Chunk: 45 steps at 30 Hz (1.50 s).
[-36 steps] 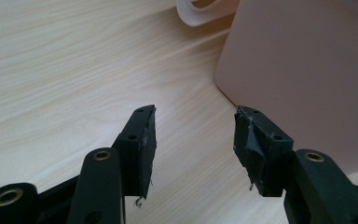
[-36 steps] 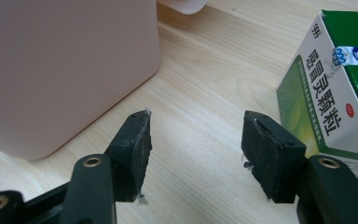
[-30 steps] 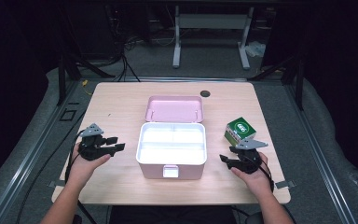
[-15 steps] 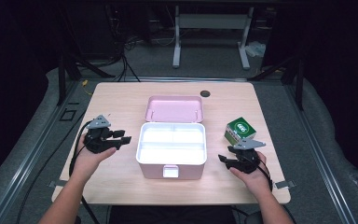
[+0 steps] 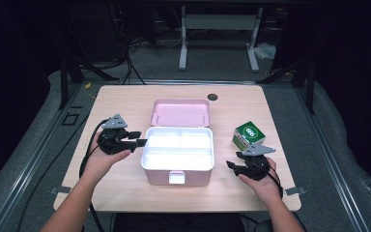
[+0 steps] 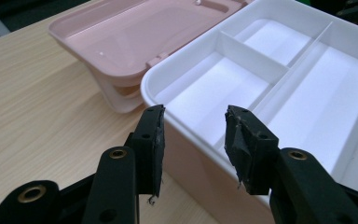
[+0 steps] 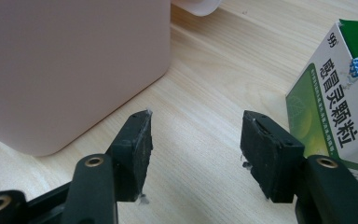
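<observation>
Storage box (image 5: pixel 178 155): pink body with a white divided tray inside, sitting mid-table toward the near edge; its pink lid (image 5: pixel 180 112) is thrown back flat on the far side.
Tray compartments: in the left gripper view I see the white tray (image 6: pixel 279 84) split by thin dividers, and every pocket looks bare.
Left gripper (image 5: pixel 136 140): I hold it just beside the box's left wall, tips at the rim; its jaws are spread, with the tray's near corner between them, nothing pinched.
Right gripper (image 5: pixel 232 166): it rests low on the table (image 5: pixel 125 101) to the right of the box, jaws spread, gripping nothing.
Medicine carton (image 5: pixel 248 134): green and white, standing just far of my right gripper; in the right gripper view it (image 7: pixel 340 93) sits beside the right jaw, apart from it.
Step in hand: I judge this as the approach, the left steadying the box while the right lines up on the carton.
Next move: I would swing the right gripper around the carton's narrow sides, close gently, lift, and carry it left over a tray pocket.
</observation>
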Tool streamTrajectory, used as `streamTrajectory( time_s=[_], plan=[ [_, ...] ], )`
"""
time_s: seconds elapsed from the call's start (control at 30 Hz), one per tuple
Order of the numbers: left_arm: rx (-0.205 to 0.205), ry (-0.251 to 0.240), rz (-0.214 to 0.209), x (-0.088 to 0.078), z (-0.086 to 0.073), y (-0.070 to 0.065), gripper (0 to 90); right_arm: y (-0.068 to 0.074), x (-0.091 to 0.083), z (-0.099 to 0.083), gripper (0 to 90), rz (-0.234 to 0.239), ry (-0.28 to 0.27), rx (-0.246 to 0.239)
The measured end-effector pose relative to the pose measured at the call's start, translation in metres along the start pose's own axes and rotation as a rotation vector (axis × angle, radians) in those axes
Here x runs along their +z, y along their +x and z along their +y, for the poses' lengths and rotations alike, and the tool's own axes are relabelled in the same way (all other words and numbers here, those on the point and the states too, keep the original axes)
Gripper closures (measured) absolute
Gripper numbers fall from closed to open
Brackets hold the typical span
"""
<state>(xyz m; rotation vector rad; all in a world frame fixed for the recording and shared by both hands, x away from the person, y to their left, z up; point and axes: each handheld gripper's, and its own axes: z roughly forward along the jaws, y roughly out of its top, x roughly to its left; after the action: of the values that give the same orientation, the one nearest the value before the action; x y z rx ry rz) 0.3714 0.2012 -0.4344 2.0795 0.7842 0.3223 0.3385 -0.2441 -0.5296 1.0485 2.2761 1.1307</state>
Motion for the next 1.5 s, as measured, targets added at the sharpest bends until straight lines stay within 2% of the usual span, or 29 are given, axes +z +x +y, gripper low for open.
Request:
streamTrajectory(
  time_s=[0.3,0.5,0.6,0.73,0.83,0.9,0.97,1.03,1.1,1.27,1.3,1.4,1.5],
  plan=[
    [0.038,0.014,-0.038,0.015,0.013,-0.013,58.0,0.0,-0.001,0.0,42.7,-0.001,0.005,-0.001],
    [0.07,0.035,-0.048,0.022,0.02,-0.02,58.2,-0.001,-0.001,0.0,42.7,0.001,-0.003,-0.004],
    [0.092,0.061,-0.058,0.027,0.023,-0.025,59.5,-0.001,-0.002,0.0,42.7,0.001,-0.004,-0.004],
    [0.164,0.114,-0.056,0.035,0.032,-0.036,62.8,-0.001,-0.001,0.0,42.7,0.002,-0.003,-0.006],
    [0.19,0.131,-0.058,0.039,0.036,-0.04,64.3,-0.001,-0.001,0.0,42.7,0.003,-0.003,-0.007],
    [0.21,0.156,-0.072,0.042,0.039,-0.043,65.7,-0.001,-0.001,0.0,42.7,0.004,-0.004,-0.007],
    [0.26,0.196,-0.085,0.046,0.045,-0.046,67.2,-0.001,-0.002,0.0,42.7,0.005,-0.006,-0.009],
    [0.273,0.208,-0.091,0.047,0.046,-0.047,69.1,0.0,-0.002,0.0,42.7,0.007,-0.006,-0.009],
    [0.316,0.245,-0.12,0.05,0.051,-0.048,70.7,0.0,-0.002,0.0,42.7,0.008,-0.007,-0.008],
    [0.346,0.29,-0.165,0.056,0.055,-0.047,74.3,0.0,-0.002,0.0,42.7,0.011,-0.007,-0.011],
    [0.372,0.322,-0.173,0.059,0.058,-0.048,75.9,0.0,-0.002,0.0,42.7,0.013,-0.008,-0.015],
    [0.377,0.341,-0.18,0.061,0.061,-0.048,77.6,0.0,-0.002,0.0,42.7,0.011,-0.004,-0.014],
    [0.389,0.38,-0.187,0.063,0.066,-0.048,77.9,0.0,-0.002,0.0,42.7,0.012,-0.003,-0.015]
  ],
)
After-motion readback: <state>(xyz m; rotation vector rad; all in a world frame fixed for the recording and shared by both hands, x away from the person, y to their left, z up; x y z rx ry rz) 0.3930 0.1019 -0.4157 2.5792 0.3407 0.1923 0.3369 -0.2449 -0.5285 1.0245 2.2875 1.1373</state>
